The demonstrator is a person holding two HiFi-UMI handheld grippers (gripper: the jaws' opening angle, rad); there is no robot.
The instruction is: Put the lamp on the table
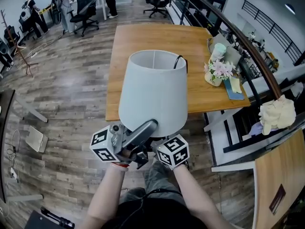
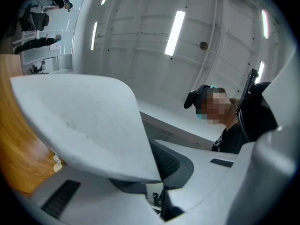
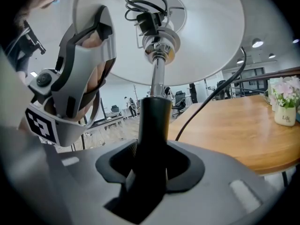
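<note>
1. While the lamp (image 1: 153,87) is hanging in the air just short of the near edge of the table (image 1: 143,37) (so not set down yet), the person is carrying it with both grippers, and its base is hiding somewhere below the shade.
2. Right gripper (image 3: 151,161) is clamping the black stem (image 3: 153,121) under the shade. The stem is standing upright between the two pads and touching both.
3. Left gripper (image 2: 157,175) is pinching the bottom rim of the white shade (image 2: 84,121), with the shade wall running in between its jaws.
4. Guessing on feel here: the stem is looking like stiff metal, so that's the spot doing the real holding. The shade is looking thin and light and is probably going to dent or tilt if squeezed hard — better for steadying only.
5. The black cord (image 3: 211,97) is trailing from up under the shade toward the tabletop, so it's probably worth watching for a snag.
6. The flower vase (image 1: 217,73) is sitting at the table's right side — well apart from the bare middle.
</note>
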